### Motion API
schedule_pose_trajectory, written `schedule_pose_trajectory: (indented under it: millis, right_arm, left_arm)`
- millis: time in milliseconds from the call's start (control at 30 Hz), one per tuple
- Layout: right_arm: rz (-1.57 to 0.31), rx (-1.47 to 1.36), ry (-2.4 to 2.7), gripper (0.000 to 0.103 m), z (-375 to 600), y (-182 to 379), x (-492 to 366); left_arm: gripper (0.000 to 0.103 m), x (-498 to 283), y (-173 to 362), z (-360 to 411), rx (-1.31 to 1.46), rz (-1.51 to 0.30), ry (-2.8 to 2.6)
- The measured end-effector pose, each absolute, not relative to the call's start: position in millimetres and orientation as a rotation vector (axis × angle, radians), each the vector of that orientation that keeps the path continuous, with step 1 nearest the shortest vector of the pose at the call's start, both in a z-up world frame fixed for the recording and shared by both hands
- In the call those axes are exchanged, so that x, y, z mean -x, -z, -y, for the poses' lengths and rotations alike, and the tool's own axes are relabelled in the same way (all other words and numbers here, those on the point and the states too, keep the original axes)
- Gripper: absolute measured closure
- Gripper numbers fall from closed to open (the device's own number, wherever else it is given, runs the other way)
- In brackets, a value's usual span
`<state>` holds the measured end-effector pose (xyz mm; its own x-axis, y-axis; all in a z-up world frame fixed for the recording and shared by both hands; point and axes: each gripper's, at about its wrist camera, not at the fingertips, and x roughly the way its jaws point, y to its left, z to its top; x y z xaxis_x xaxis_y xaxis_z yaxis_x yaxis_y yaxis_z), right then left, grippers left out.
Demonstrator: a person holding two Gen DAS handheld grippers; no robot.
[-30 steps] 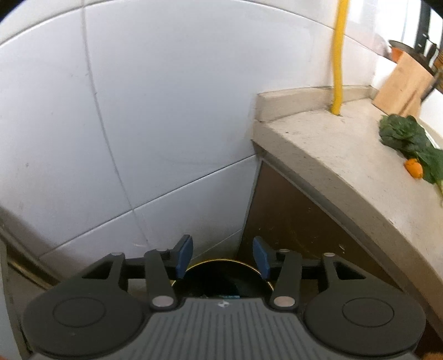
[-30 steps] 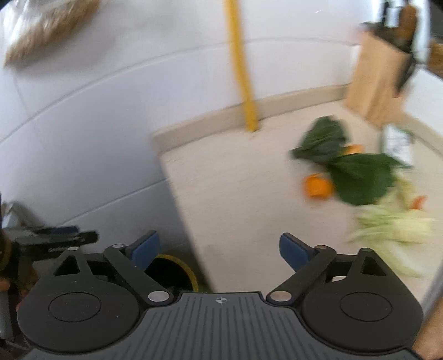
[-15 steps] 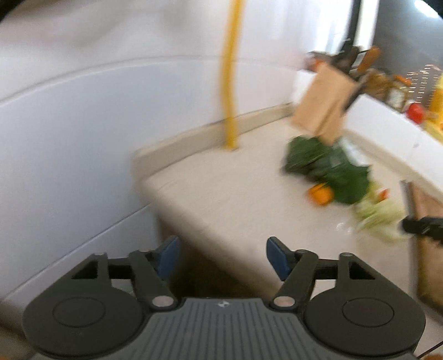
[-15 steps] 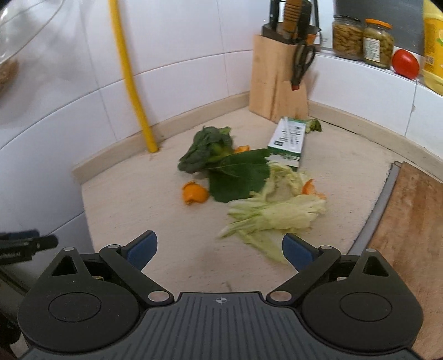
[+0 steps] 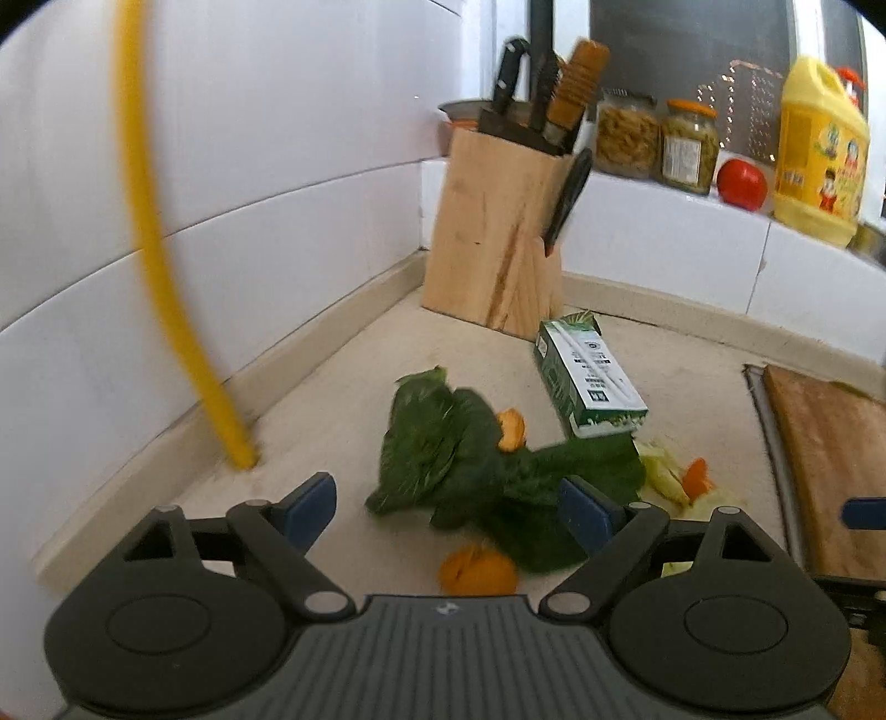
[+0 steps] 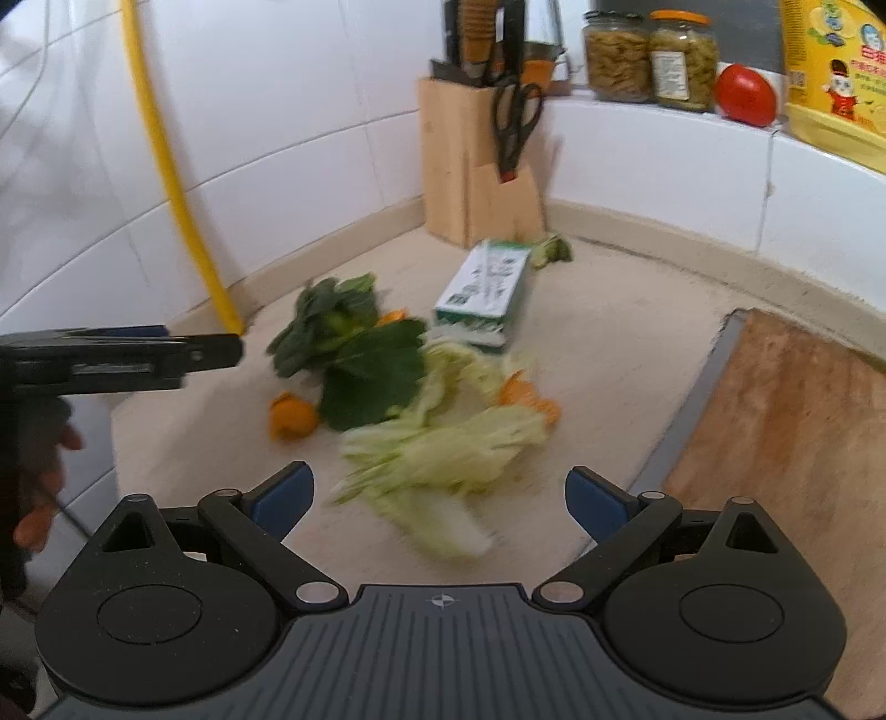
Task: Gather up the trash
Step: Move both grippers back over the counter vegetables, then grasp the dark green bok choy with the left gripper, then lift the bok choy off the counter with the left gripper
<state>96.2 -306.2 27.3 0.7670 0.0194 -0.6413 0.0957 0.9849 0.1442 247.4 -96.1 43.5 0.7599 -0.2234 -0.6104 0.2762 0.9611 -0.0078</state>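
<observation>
Above the near edge of the counter (image 5: 343, 382), the left gripper (image 5: 451, 507) hangs with its jaws spread wide, having just been opening, and nothing sits between its blue pads. Beyond its tips lie the dark green leaves (image 5: 443, 454), with an orange peel (image 5: 477, 570) on the counter just in front of them and a second bit of orange peel (image 5: 510, 429) touching their far side. Behind the leaves, a green and white carton (image 5: 587, 382) lies on its side, one end over the leaves.

To the right, the right gripper (image 6: 440, 498) is also wide open and holds nothing. Straight ahead of its pads the pale cabbage leaves (image 6: 443, 448) lie in a loose heap, blurred, touching the dark leaves on their left. Small orange scraps (image 6: 526, 396) sit at the far edge of the cabbage. In the right wrist view the left gripper reaches in from the left edge, side on, with a person's fingers (image 6: 39, 487) below it.

Further back a wooden knife block (image 5: 498, 243) stands in the corner against the white tiles, scissors hanging on its side. A yellow pipe (image 5: 166, 293) runs down the wall to the counter. A wooden cutting board (image 6: 786, 437) lies at the right. On the ledge behind stand two jars (image 6: 648, 52), a tomato (image 6: 745, 94) and a yellow bottle (image 5: 819, 149).
</observation>
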Motion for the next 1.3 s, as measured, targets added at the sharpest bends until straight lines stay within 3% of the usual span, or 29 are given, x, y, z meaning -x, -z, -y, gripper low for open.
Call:
schedule_pose_trajectory:
  millis: [367,500,767,1033,1200,1300]
  right_arm:
    - [-0.703,-0.246,0.068,0.003,343,-19,-118]
    - [-0.701,-0.253,0.073,0.003,345,-17,-122]
    - [-0.707,-0.235,0.063,0.005,340,-17,-129]
    - [-0.720,-0.207,0.040,0.005,331,-13,-135]
    - [-0.734,-0.194,0.021,0.005,327,-11,-136]
    - [-0.734,-0.195,0.015,0.004,325,-11,-136]
  left_arm:
    - [0.021,-327,-16,121,-0.102,-0.721,0.292]
    - [0.052,-338,-2,122,-0.126,-0.771,0.255]
    - [0.056,-319,-10,94,-0.026,-0.790,0.265]
    - [0.054,-290,-20,66,0.026,-0.811,0.262]
    - [0.035,-288,-24,52,0.095,-0.781,0.234]
    - [0.035,-293,-21,57,0.103,-0.789,0.245]
